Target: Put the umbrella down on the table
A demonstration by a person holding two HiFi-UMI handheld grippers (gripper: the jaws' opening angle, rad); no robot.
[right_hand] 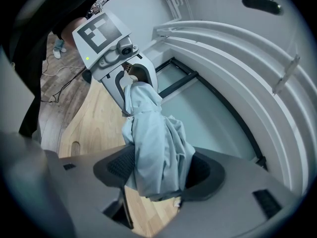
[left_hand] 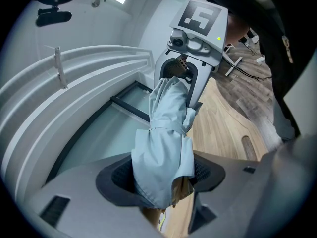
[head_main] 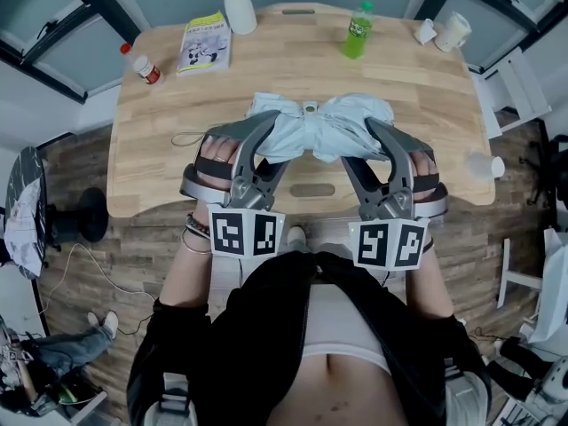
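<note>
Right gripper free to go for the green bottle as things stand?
Probably not: the right gripper is shut on the umbrella, which the left gripper also grips. Table towards the green bottle looks bare.

The umbrella (head_main: 319,127) is pale blue cloth, matt and creased. The table (head_main: 266,78) is light wood, smooth, with fine grain. The left gripper (left_hand: 161,180) and right gripper (right_hand: 158,170) have matt grey shells and dark, finely ribbed pads (right_hand: 121,165). The bottle (head_main: 358,32) is glossy green plastic.
</note>
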